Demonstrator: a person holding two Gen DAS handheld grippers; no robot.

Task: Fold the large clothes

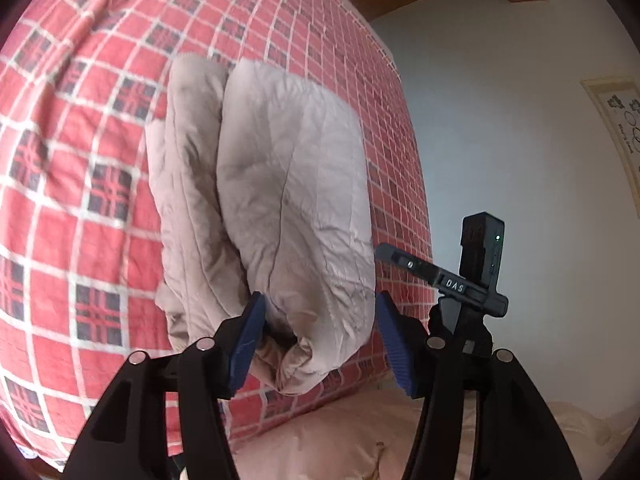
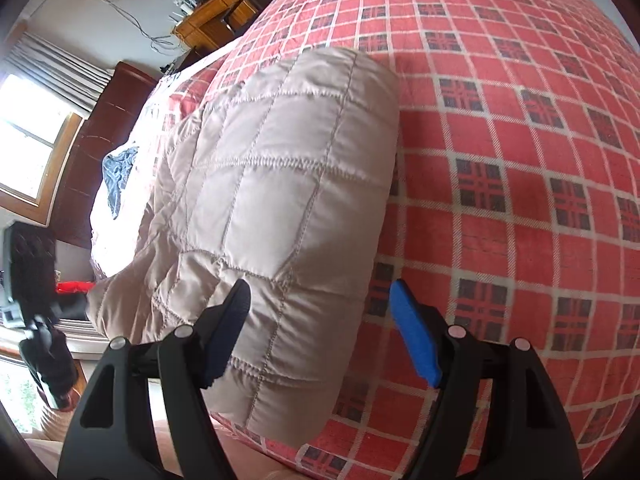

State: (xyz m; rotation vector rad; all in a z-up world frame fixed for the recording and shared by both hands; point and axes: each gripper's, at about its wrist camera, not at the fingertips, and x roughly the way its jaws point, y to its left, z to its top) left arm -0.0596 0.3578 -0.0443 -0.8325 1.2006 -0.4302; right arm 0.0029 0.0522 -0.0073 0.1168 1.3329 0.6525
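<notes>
Two black hand-held grippers with blue finger pads work over a folded beige quilted padded garment [image 2: 276,184] lying on a red-and-white checked bedsheet with dark plaid squares [image 2: 520,160]. Left gripper [image 1: 320,340] has its jaws spread wide, and the near end of the garment [image 1: 288,184] bulges into the gap; left pad [image 1: 246,344] touches the fabric, right pad [image 1: 394,348] looks apart from it, so released, not clamping. Right gripper [image 2: 320,332] is also spread open, straddling the near right edge of the folded bundle; its left finger [image 2: 228,328] sits against the quilting, right one [image 2: 416,336] over bare sheet. In the left wrist view the garment shows as two thick stacked layers, possibly more, edges blurred. The other gripper's black body marked "DAS" [image 1: 468,276] shows at right in the left wrist view. Blue crumpled cloth [image 2: 120,180] lies far left near the dark brown headboard [image 2: 100,152]. Wooden desk [image 2: 212,16] stands beyond the bed; white wall [image 1: 500,120] at right.
</notes>
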